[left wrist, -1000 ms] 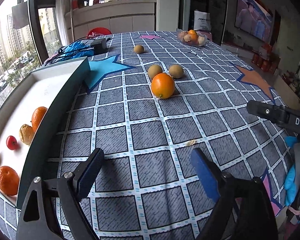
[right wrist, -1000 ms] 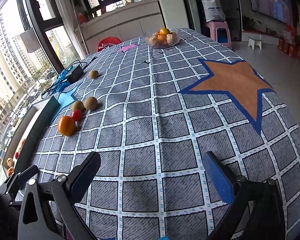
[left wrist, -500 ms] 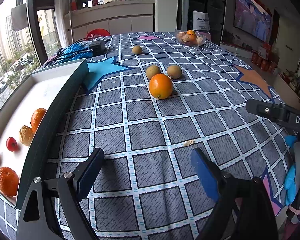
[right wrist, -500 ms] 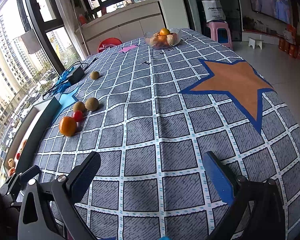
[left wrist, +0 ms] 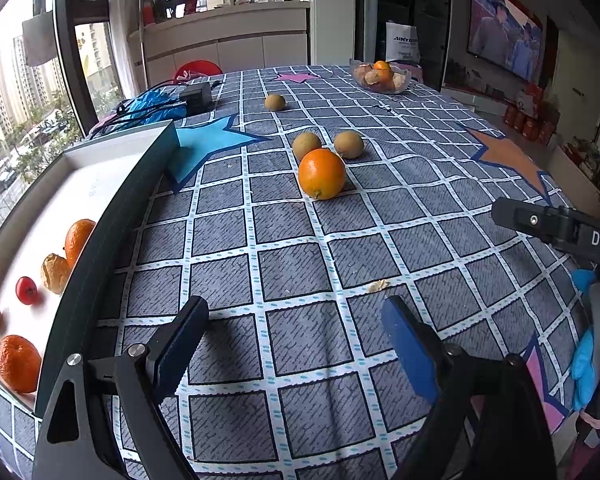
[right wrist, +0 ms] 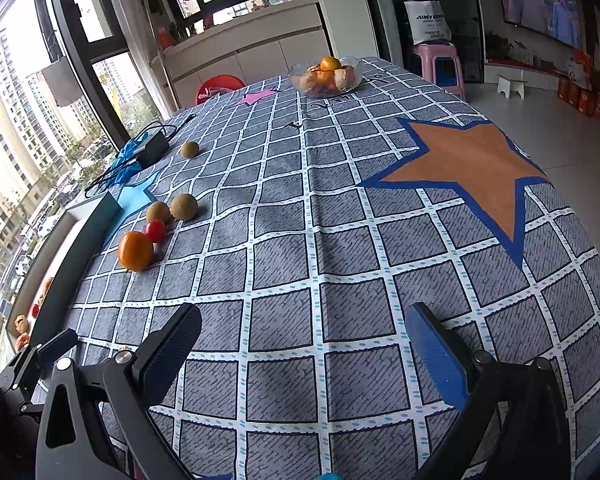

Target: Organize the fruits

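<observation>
An orange (left wrist: 322, 173) lies on the checked tablecloth with two kiwis (left wrist: 307, 145) (left wrist: 348, 144) just behind it and a third kiwi (left wrist: 275, 102) farther back. A small red tomato (right wrist: 155, 230) beside the orange shows only in the right wrist view. A white tray (left wrist: 100, 176) with a dark rim at the left holds oranges (left wrist: 18, 363), walnuts (left wrist: 55, 273) and a red fruit (left wrist: 26, 290). My left gripper (left wrist: 296, 328) is open and empty, well short of the orange. My right gripper (right wrist: 306, 338) is open and empty over bare cloth, right of the fruit.
A glass bowl (left wrist: 380, 76) of fruit stands at the far end of the table. A black power adapter (left wrist: 196, 98) with cables and a blue bag lie at the far left. The right gripper's body (left wrist: 560, 232) shows at the right edge.
Both grippers have drifted slightly; the fruit sits a little nearer and lower in the left view. Both stay open and nothing was picked up.
</observation>
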